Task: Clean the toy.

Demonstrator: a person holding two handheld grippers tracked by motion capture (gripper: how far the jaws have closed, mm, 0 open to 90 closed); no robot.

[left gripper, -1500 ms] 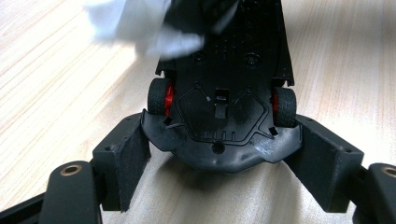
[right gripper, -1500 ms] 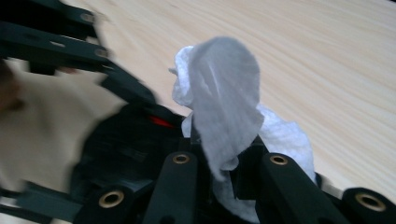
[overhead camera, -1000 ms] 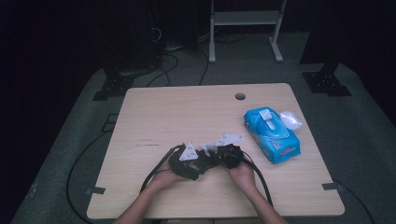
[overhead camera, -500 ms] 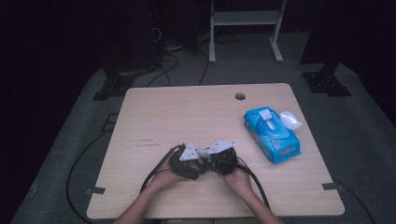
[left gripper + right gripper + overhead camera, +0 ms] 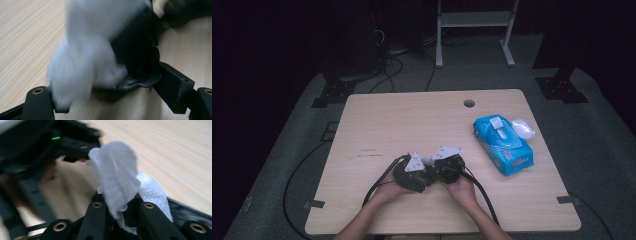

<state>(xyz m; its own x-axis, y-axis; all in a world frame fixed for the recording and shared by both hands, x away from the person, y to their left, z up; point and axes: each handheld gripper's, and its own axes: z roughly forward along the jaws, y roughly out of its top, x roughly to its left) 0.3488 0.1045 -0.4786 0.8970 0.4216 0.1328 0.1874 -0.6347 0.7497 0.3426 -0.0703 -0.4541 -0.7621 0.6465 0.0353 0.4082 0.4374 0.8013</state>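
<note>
The wipe (image 5: pixel 117 180) sat pinched between my right gripper's (image 5: pixel 117 206) jaws, which had swung in against my left gripper (image 5: pixel 412 175); its jaws stood wide, the wipe bunched by one, above the table (image 5: pixel 412 125).

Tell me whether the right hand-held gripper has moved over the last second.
Yes. In the high view the right hand-held gripper has drawn left, away from the blue wipes pack, toward the left hand-held gripper.

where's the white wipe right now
The white wipe is pinched in the right claw near the table's front edge, close beside the left claw, left of the blue wipes pack.
</note>
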